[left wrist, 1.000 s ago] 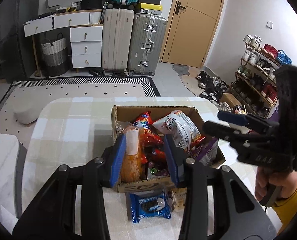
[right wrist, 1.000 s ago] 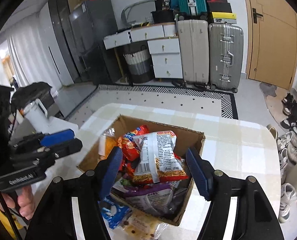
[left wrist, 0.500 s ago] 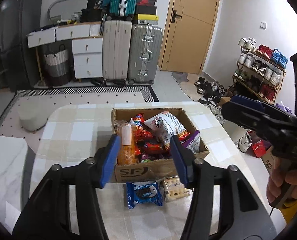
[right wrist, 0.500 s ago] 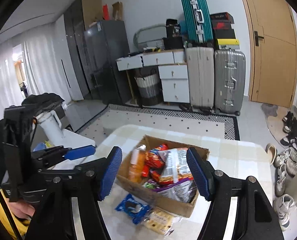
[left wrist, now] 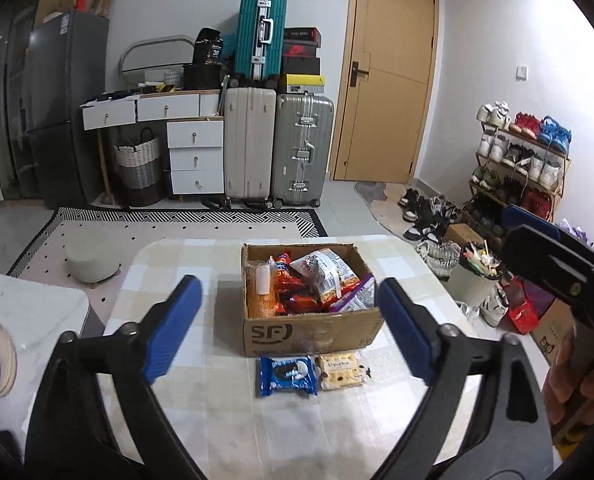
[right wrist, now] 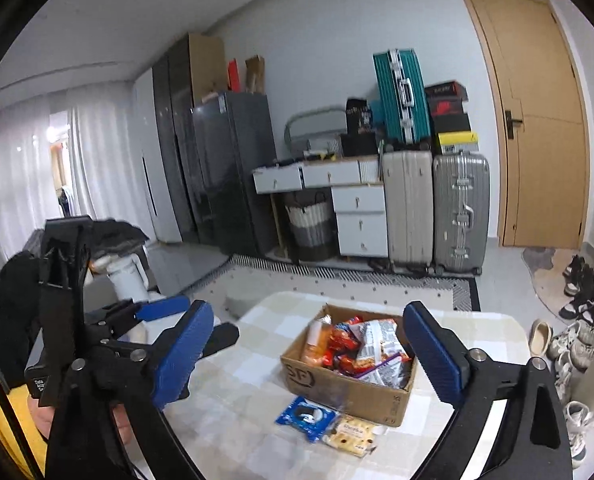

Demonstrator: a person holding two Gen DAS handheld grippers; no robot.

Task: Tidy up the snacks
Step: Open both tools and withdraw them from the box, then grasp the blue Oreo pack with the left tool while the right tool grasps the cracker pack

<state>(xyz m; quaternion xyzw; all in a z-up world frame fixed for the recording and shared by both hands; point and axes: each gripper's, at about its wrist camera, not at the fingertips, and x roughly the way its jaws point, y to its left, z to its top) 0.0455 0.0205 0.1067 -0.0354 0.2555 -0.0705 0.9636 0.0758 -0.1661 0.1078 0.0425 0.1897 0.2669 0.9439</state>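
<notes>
My left tool and right tool: jaws just opened wide, nothing between. Cardboard box mid-desk, full. Blue cookie pack and pale biscuit pack outside box front. I judge both light, crinkly, crushable; pinch short edges gently.

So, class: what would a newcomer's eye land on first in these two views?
The cardboard box mid-table, crammed with bright snack bags. Against its near side lie a blue cookie pack and a pale biscuit pack. Both views are framed by wide-open blue gripper pads, and suitcases are stacked at the back wall.
</notes>
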